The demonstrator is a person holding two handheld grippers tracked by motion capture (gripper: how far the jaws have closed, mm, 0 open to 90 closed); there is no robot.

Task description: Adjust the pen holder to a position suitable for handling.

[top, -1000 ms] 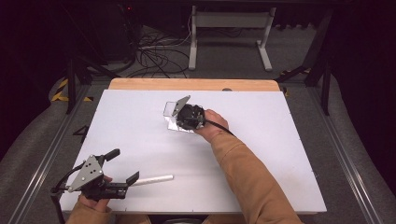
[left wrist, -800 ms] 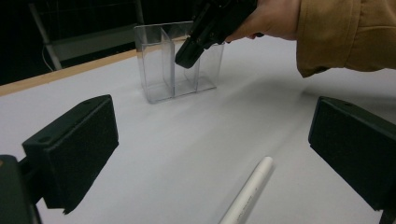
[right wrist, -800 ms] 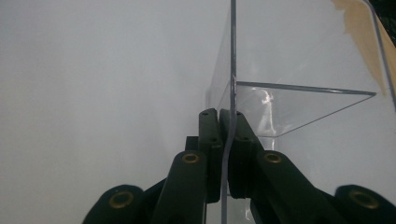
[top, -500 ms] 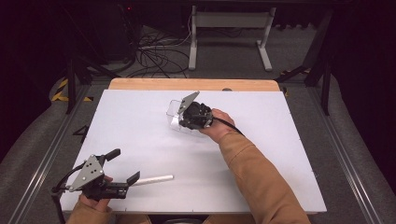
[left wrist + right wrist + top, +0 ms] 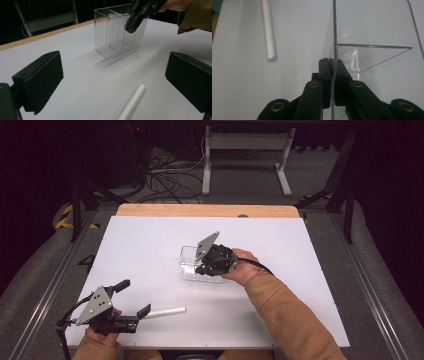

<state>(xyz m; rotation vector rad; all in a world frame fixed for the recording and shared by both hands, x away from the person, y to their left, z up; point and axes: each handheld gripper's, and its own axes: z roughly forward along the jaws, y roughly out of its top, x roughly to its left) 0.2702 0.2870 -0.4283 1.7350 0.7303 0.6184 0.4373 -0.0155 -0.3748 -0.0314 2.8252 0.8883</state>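
Note:
A clear plastic box (image 5: 191, 261) with inner dividers is at the middle of the white table (image 5: 300, 285). My right gripper (image 5: 202, 269) is shut on one of its thin walls. In the right gripper view the jaws (image 5: 333, 61) pinch that clear wall (image 5: 374, 30) edge-on. The left gripper view has the box (image 5: 112, 37) ahead, with the right gripper (image 5: 132, 25) on its upper right side. A white tube (image 5: 165, 312) lies near the front edge. My left gripper (image 5: 134, 297) stands open just left of it, the tube (image 5: 132, 102) low between its pads.
A wooden strip (image 5: 200, 210) borders the table's far edge. Behind it on the floor are cables (image 5: 165, 175) and a metal stand (image 5: 245, 150). Metal rails (image 5: 55, 290) run along both sides of the table.
My right gripper has moved toward the near side and slightly right, taking the clear box with it. The left gripper and the white tube have stayed put.

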